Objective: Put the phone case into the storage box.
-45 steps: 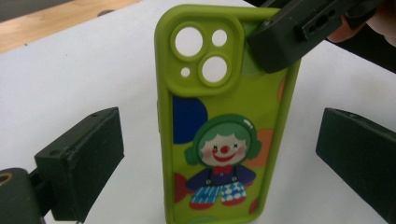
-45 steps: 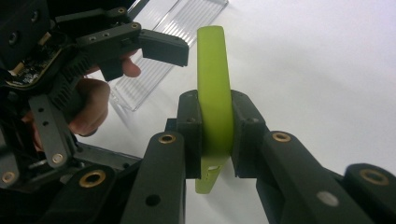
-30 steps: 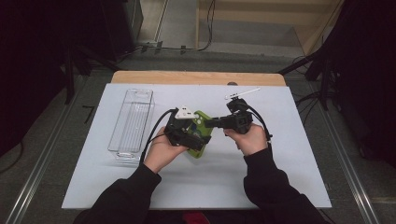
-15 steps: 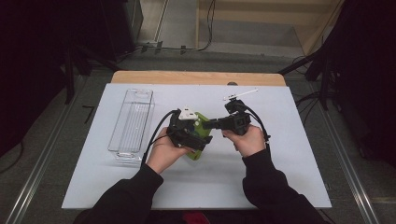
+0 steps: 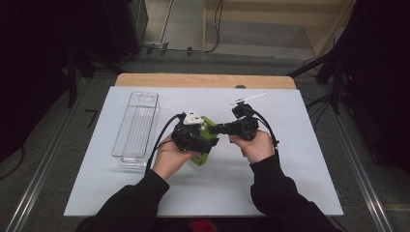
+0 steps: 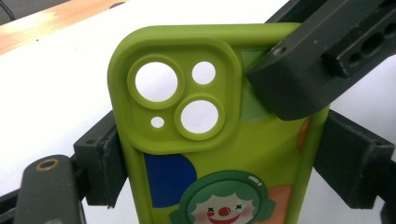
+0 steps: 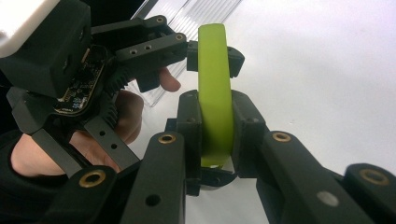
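Phone case (image 6: 219,154), lime green with a clown print, sits at the middle of the high view, lifted between my two tools just above the white table (image 5: 300,183). My right gripper (image 7: 215,135) clamps it across its thin edge, pads pressed flat on front and back, so I judge that hand is serving as the anchor. My left gripper (image 6: 233,154) straddles the case across its width; its jaws have just been closing with the case between them, and in the left gripper view the pads stand at both side rims, though I can't quite tell whether they press yet or merely brush (the angle hides the contact line). Holding it from two crossed directions probably keeps the soft shell from twisting during the handover. At the left of the high view a clear tray (image 5: 138,123) lies well apart, likely the destination.
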Action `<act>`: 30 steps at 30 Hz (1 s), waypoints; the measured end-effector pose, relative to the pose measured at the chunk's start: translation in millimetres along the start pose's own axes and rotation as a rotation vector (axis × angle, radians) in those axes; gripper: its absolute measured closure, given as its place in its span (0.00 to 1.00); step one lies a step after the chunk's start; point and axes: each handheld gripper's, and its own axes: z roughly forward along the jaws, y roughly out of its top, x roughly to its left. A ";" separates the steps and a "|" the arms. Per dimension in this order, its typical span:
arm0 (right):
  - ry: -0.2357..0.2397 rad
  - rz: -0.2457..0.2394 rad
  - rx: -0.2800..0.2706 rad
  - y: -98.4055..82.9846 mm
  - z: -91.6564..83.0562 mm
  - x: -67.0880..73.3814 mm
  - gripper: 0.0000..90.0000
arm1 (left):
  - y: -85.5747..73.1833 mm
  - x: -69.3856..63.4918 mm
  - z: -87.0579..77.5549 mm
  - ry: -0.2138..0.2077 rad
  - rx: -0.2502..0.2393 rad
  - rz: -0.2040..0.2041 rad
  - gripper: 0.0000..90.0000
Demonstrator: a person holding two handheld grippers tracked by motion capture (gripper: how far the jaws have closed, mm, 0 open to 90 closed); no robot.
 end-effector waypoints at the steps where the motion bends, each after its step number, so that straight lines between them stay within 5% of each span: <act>1: 0.001 0.002 0.001 -0.1 0.1 0.1 0.83 | 0.2 0.2 -0.3 -0.003 0.005 -0.004 0.18; 19: 0.013 -0.006 -0.035 2.4 -14.8 3.8 0.73 | 4.4 3.4 -5.1 -0.017 0.049 -0.045 0.18; 30: -0.006 -0.002 -0.058 5.3 -33.2 4.0 0.52 | 6.9 8.9 -11.4 -0.034 0.049 -0.078 0.18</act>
